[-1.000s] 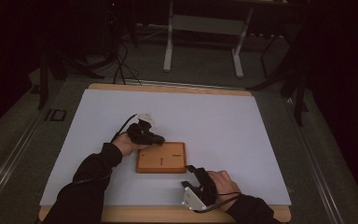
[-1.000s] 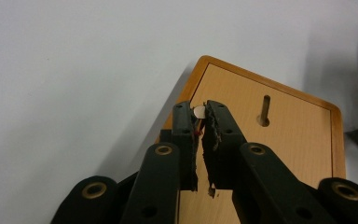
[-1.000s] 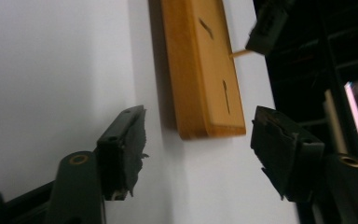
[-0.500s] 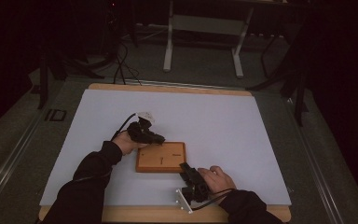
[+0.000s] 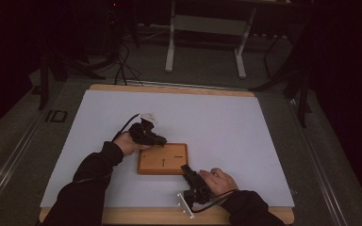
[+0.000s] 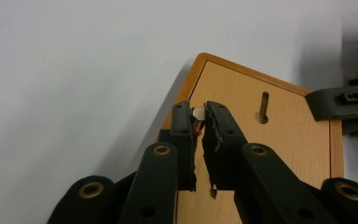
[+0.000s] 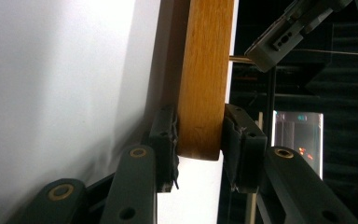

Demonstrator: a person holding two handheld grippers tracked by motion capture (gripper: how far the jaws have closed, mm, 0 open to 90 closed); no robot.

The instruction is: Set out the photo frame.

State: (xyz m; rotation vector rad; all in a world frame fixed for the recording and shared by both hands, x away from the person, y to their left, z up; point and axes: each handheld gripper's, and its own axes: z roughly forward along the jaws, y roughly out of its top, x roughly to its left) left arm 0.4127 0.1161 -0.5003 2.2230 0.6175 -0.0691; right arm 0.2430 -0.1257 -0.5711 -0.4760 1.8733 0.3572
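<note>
Wooden board (image 5: pixel 163 159): flat on the white sheet (image 5: pixel 217 122) over the worktop (image 5: pixel 169 89), near its front edge; long axis left to right.
Peg (image 6: pixel 263 103): upright in the board's slot.
Left claw (image 6: pixel 199 114): over the board's left rear corner, clenched on a small metal pin (image 6: pixel 198 112).
Right claw (image 7: pixel 199 128): clamped across the board's near right edge, one jaw on each face.

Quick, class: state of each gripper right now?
Left gripper: shut on a small metal pin.
Right gripper: shut on the wooden board edge.
</note>
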